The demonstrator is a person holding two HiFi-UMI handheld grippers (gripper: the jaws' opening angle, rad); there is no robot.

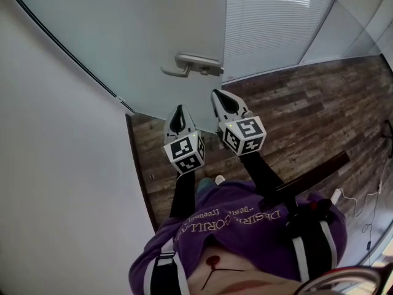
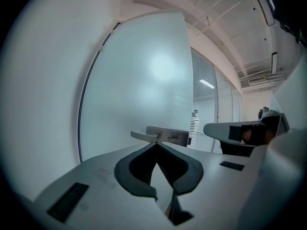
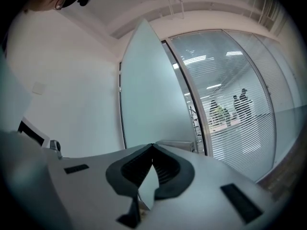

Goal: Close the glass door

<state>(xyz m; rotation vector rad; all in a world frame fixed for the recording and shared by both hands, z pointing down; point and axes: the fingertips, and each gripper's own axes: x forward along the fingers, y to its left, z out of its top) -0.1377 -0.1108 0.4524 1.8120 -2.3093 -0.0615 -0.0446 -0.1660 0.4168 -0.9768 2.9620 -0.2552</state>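
Note:
The frosted glass door (image 1: 153, 35) stands ajar in front of me, with a metal lever handle (image 1: 193, 64) near its free edge. My left gripper (image 1: 179, 108) is shut and empty, its tips a little short of the door and below the handle. My right gripper (image 1: 216, 93) is also shut and empty, just under the handle's plate at the door's edge. In the left gripper view the closed tips (image 2: 156, 143) point at the handle (image 2: 160, 135). In the right gripper view the shut tips (image 3: 152, 145) sit before the door (image 3: 148, 95), and the handle (image 3: 180, 145) peeks out behind them.
A white wall (image 1: 55, 165) runs along the left up to the door's hinge side. A glass partition with blinds (image 1: 276, 23) stands to the right of the door. Wood floor (image 1: 307, 121) lies below, with a cable (image 1: 362, 201) at the right.

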